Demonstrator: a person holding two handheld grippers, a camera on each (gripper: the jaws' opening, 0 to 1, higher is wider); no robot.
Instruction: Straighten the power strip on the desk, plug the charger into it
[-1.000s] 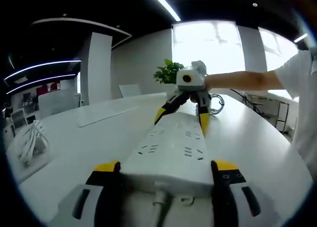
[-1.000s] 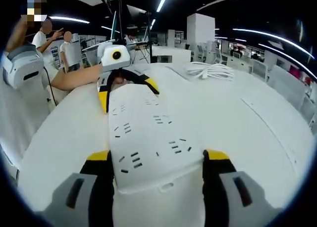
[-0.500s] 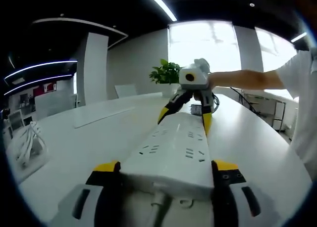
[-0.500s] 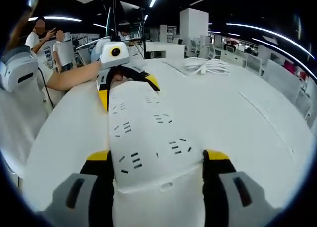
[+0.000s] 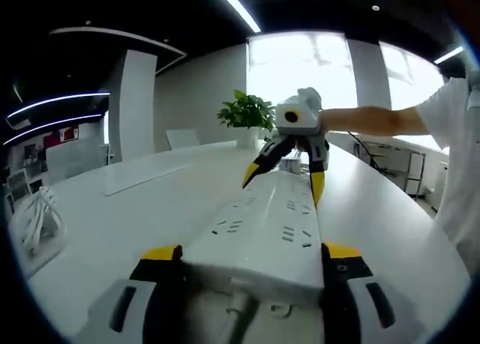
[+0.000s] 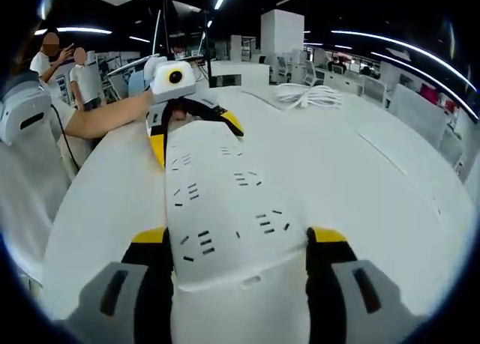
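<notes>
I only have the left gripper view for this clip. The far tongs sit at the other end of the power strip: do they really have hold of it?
Observer: Yes. In the right gripper view the right tongs clamp the power strip by its two long sides, at the end.
Operator: And my own tongs, seen from there?
Observer: The left tongs straddle the far end, one yellow tip on each side.
Operator: Anyone else around?
Observer: Two people stand in the background beyond the desk.
</notes>
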